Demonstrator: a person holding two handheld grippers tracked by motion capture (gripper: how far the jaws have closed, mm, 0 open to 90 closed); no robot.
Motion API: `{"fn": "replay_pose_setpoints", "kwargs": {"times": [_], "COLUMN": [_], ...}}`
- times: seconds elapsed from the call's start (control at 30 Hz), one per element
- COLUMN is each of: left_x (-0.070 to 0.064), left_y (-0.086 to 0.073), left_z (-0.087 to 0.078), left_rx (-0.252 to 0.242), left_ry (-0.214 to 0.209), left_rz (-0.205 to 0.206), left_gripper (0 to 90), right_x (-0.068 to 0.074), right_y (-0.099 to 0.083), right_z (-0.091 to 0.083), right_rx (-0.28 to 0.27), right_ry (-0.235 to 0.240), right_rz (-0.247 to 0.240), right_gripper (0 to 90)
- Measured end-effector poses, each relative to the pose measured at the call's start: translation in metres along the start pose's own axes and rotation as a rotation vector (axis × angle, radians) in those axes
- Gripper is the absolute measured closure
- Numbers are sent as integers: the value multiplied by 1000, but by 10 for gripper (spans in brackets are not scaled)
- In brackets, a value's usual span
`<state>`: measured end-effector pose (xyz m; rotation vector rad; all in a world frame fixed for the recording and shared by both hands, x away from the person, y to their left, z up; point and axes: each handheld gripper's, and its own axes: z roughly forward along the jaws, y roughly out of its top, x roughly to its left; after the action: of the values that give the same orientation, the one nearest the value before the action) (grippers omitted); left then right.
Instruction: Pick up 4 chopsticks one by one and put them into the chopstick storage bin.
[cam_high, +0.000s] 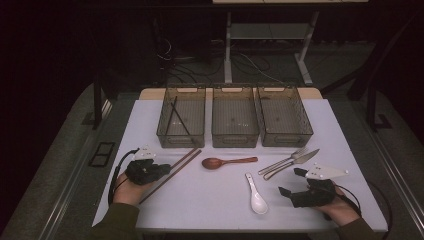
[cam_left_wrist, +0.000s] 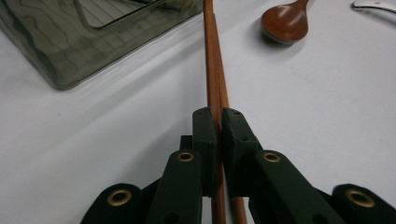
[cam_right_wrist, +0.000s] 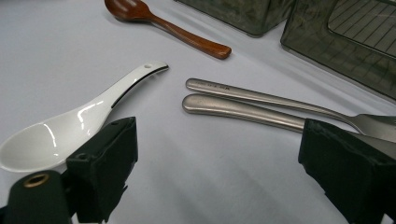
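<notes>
My left gripper (cam_high: 159, 169) (cam_left_wrist: 219, 122) is shut on a pair of brown wooden chopsticks (cam_high: 176, 169) (cam_left_wrist: 213, 65) that lie on the white table near the left bin. My right gripper (cam_high: 292, 182) (cam_right_wrist: 219, 154) is open at the front right, its jaws wide apart just above the table. Between and ahead of its jaws lie a white ceramic spoon (cam_high: 256, 196) (cam_right_wrist: 79, 119), a metal fork (cam_high: 284, 161) (cam_right_wrist: 261, 95) and a metal knife (cam_high: 292, 164) (cam_right_wrist: 243, 112). A brown wooden spoon (cam_high: 227, 162) (cam_left_wrist: 286, 22) (cam_right_wrist: 163, 25) rests at the table's middle.
Three smoky transparent bins stand in a row at the table's back: left bin (cam_high: 181, 137) holding black chopsticks (cam_high: 176, 115), middle bin (cam_high: 235, 137), right bin (cam_high: 286, 137). A person's hands hold both grippers at the near edge. The white table (cam_high: 210, 205) is ringed by dark floor.
</notes>
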<state>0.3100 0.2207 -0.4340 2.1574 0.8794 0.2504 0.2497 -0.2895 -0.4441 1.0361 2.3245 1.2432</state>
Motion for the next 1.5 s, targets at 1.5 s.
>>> {"fn": "replay_pose_setpoints", "kwargs": {"times": [1.5], "left_x": [-3], "left_y": [83], "left_z": [-25], "left_rx": [-118], "left_ry": [-42], "left_rz": [-10], "left_gripper": [842], "right_x": [2], "right_y": [2], "right_z": [4], "right_rx": [-19], "right_ry": [5], "right_rz": [10], "right_gripper": [120]}}
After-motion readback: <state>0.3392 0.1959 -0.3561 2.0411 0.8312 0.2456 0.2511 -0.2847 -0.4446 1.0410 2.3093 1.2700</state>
